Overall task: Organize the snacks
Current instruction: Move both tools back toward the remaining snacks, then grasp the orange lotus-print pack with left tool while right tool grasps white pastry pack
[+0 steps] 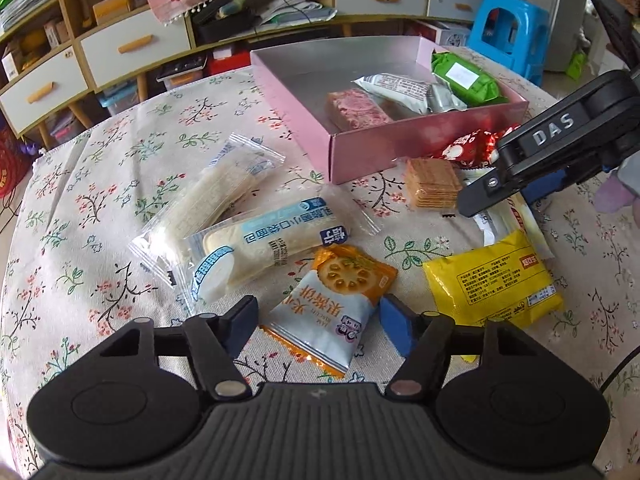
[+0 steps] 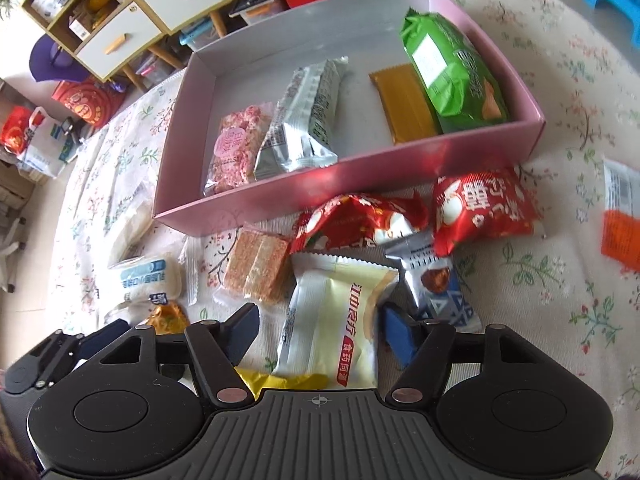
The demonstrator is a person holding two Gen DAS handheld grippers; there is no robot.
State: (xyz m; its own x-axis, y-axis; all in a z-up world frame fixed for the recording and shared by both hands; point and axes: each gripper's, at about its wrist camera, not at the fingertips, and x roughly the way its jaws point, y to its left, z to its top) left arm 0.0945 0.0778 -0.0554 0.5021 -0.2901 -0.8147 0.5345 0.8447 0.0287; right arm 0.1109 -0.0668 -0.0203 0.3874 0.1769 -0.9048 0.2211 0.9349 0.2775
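Observation:
A pink box (image 1: pixel 432 136) (image 2: pixel 360 190) holds a green bag (image 2: pixel 452 76), a silver packet (image 2: pixel 304 120), a pink bar (image 2: pixel 236 148) and a gold bar (image 2: pixel 404 104). My left gripper (image 1: pixel 320 326) is open, its fingers either side of an orange-and-white biscuit packet (image 1: pixel 332 304) lying on the cloth. My right gripper (image 2: pixel 320 330) is open around a cream-and-white packet (image 2: pixel 336 328); it also shows in the left wrist view (image 1: pixel 476 200). Loose snacks lie near: two clear bread packs (image 1: pixel 224 216), wafers (image 1: pixel 432 184) (image 2: pixel 256 266), a yellow pack (image 1: pixel 492 280), red bags (image 2: pixel 480 208).
The floral tablecloth (image 1: pixel 100 200) covers a round table. Behind it stand drawers and shelves (image 1: pixel 132 44) and a blue plastic stool (image 1: pixel 508 28). An orange-and-white packet (image 2: pixel 622 220) lies at the right edge. A silver-blue packet (image 2: pixel 440 284) lies by my right finger.

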